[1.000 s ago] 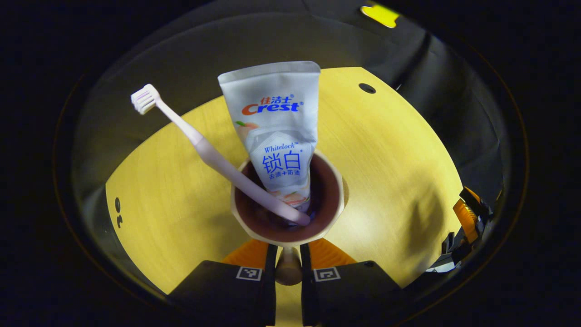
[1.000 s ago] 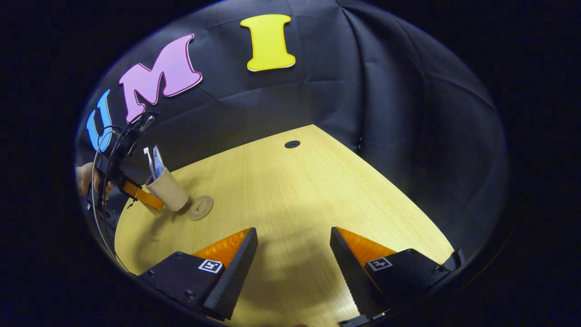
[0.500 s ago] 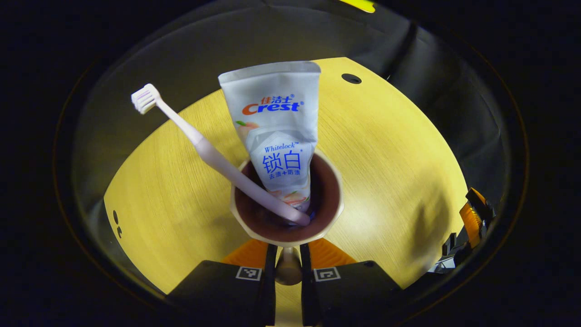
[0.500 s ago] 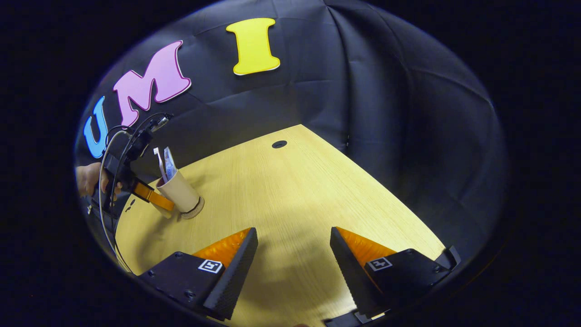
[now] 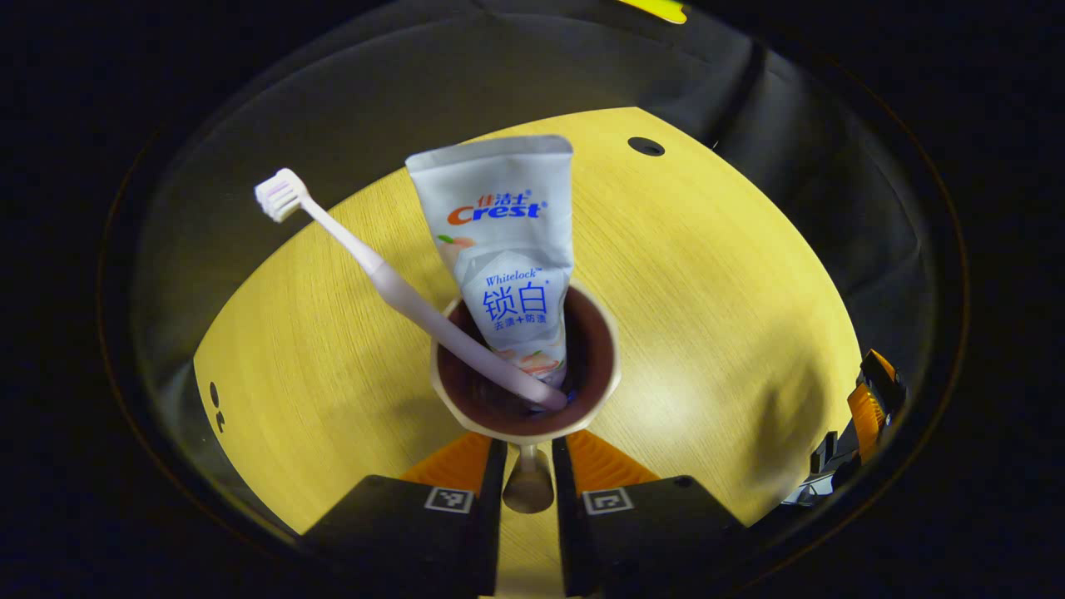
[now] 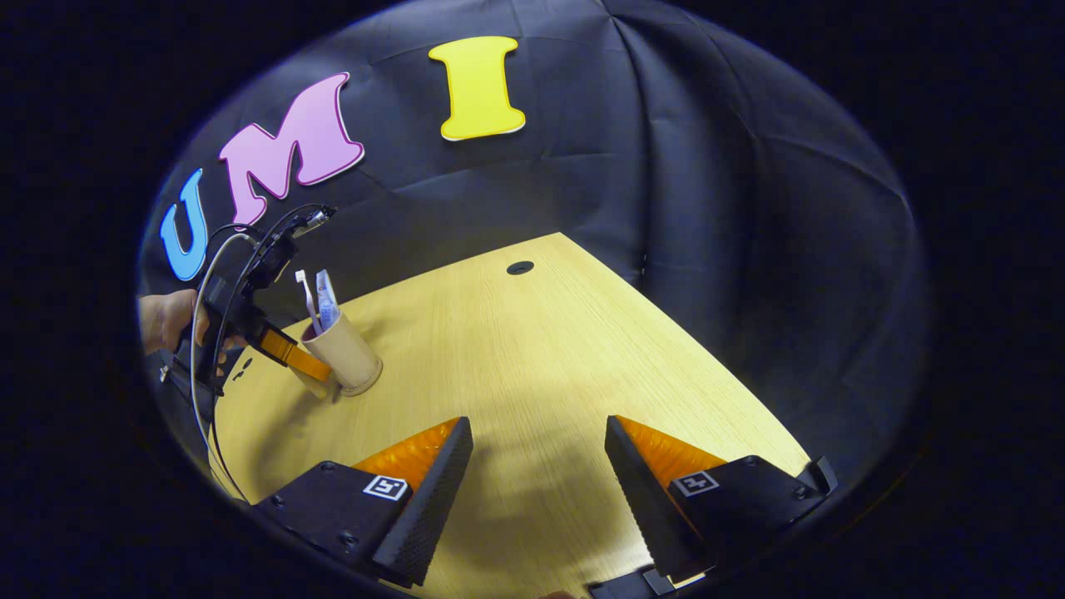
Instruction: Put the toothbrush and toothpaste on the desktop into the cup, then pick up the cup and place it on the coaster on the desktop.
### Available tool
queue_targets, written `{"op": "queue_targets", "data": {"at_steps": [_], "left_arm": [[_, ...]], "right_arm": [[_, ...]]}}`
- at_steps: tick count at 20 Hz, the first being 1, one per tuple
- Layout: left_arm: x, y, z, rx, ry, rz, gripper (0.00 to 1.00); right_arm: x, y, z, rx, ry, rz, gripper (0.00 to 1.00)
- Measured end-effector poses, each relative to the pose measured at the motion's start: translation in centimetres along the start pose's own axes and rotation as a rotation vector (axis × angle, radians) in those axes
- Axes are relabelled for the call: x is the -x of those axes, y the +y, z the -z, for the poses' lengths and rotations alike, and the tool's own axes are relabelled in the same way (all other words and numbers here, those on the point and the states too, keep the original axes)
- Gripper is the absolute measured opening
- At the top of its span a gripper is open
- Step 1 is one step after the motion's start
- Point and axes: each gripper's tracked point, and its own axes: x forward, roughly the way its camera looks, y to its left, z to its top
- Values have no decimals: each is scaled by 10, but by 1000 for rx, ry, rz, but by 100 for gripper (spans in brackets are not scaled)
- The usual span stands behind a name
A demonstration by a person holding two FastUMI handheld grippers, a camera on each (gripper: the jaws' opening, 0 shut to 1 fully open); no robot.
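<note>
Cup (image 5: 526, 366) stands upright on the worktop (image 5: 715, 283), its handle (image 5: 527, 482) pinched by the left hand-held gripper (image 5: 527, 499). Toothbrush (image 5: 391, 287) and toothpaste (image 5: 509, 249) stand inside the cup, the brush leaning left. Coaster sits under the cup, mostly hidden. Right hand-held gripper (image 6: 539, 466) is spread wide, well apart from the cup.

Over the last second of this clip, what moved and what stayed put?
The left claw carried the cup sideways onto the coaster, which lay bare beside it a second ago and now peeks out under the cup's base. The cup also stands more upright. The claw stays shut on the cup's handle; toothbrush and toothpaste remain inside. The right claw stays open over the desktop.
</note>
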Motion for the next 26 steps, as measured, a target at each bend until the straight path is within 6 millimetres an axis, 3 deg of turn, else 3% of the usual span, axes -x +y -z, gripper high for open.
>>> {"op": "queue_targets", "data": {"at_steps": [4, 5, 8, 11, 14, 16, 20, 23, 26], "left_arm": [[32, 3, -3, 19, -70, -27, 100], [38, 4, -1, 25, -92, -29, 99], [81, 8, 2, 37, -173, -48, 99], [134, 16, 6, 63, -303, -82, 99], [194, 18, 24, 113, -438, -96, 99], [244, 20, 43, 137, -550, -117, 99], [316, 27, 90, 200, -733, -161, 98], [351, 32, 131, 241, -823, -195, 98], [368, 31, 171, 260, -879, -231, 99]], "right_arm": [[9, 9, -5, 5, -11, -17, 98], [13, 13, -8, 4, -18, -24, 98], [30, 23, -25, 35, -56, -30, 98], [58, 39, -45, 47, -103, -40, 98], [89, 52, -69, 86, -164, -30, 98], [115, 68, -89, 79, -218, -37, 98], [164, 103, -104, 115, -292, -63, 98], [190, 136, -98, 126, -313, -100, 98], [210, 168, -81, 151, -312, -135, 98]]}}
